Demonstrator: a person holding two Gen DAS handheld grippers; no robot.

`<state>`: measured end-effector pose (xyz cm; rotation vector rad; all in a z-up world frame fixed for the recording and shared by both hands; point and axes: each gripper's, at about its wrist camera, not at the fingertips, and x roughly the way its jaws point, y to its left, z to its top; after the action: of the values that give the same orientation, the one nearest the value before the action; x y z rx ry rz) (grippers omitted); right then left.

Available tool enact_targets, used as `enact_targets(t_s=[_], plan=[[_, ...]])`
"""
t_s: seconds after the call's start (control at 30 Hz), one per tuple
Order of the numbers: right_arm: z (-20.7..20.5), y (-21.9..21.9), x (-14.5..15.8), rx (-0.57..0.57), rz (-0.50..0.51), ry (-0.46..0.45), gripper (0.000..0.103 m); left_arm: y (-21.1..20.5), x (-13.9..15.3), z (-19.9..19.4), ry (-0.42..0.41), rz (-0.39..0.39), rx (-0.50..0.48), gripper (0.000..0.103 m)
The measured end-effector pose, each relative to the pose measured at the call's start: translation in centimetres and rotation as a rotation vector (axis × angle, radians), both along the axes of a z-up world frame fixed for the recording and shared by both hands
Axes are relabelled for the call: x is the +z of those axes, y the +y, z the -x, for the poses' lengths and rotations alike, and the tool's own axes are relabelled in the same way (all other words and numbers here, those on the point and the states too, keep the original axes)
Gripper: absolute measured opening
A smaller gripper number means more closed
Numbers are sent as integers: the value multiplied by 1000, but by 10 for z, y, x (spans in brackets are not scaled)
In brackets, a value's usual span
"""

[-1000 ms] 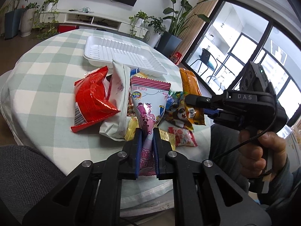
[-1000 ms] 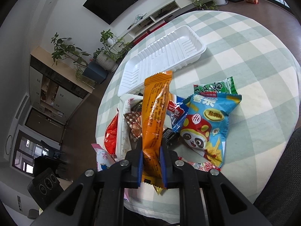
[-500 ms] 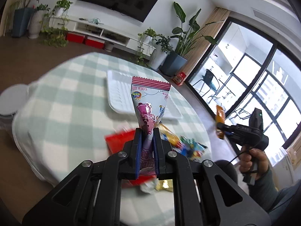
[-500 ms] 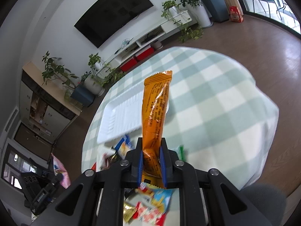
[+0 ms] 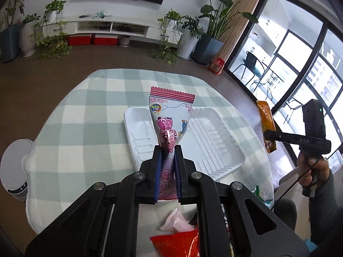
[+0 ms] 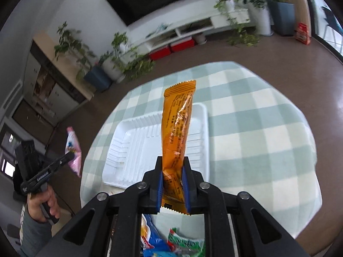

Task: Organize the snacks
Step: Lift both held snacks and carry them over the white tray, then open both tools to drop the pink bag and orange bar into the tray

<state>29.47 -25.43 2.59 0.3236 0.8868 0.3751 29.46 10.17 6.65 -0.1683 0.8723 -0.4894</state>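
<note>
I have my left gripper (image 5: 167, 169) clamped on the pink packet (image 5: 169, 115) and my right gripper (image 6: 173, 184) on the orange bar (image 6: 178, 126), both above the tray (image 5: 216, 150); light, crinkly, slippery, so I pinch near the sealed ends.

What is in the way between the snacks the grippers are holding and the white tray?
Nothing visible. The left gripper holds the pink packet and the right gripper holds the orange packet in the air above the white tray, which looks empty.
</note>
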Motion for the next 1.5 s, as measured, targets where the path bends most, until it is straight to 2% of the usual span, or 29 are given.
enact_targets(t_s=[0.13, 0.47, 0.73, 0.93, 1.03, 1.3, 1.33, 1.4, 1.43, 1.47, 1.5], plan=[[-33, 22, -19, 45, 37, 72, 17, -30, -22, -31, 57, -69, -28, 9], [-75, 33, -62, 56, 119, 189, 17, -57, -76, -73, 163, -122, -25, 9], [-80, 40, -83, 45, 184, 214, 18, -64, -102, -80, 186, -180, -21, 10], [-80, 47, -81, 49, 216, 192, 20, -65, -111, -81, 186, -186, -10, 14], [-77, 51, -81, 55, 236, 177, 24, -66, -113, -83, 192, -184, -5, 16], [-70, 47, -67, 33, 242, 133, 44, -63, -104, -76, 162, -211, 6, 19], [-67, 44, -62, 22, 233, 123, 47, -63, -100, -73, 149, -208, 9, 23], [-62, 37, -49, -1, 205, 91, 59, -61, -88, -68, 115, -197, 15, 38], [-60, 33, -43, -10, 191, 73, 60, -60, -81, -64, 90, -191, 21, 57], [-55, 28, -33, -23, 173, 47, 62, -59, -74, -60, 68, -183, 27, 66], [-51, 23, -23, -35, 158, 24, 67, -56, -63, -54, 32, -161, 35, 66]])
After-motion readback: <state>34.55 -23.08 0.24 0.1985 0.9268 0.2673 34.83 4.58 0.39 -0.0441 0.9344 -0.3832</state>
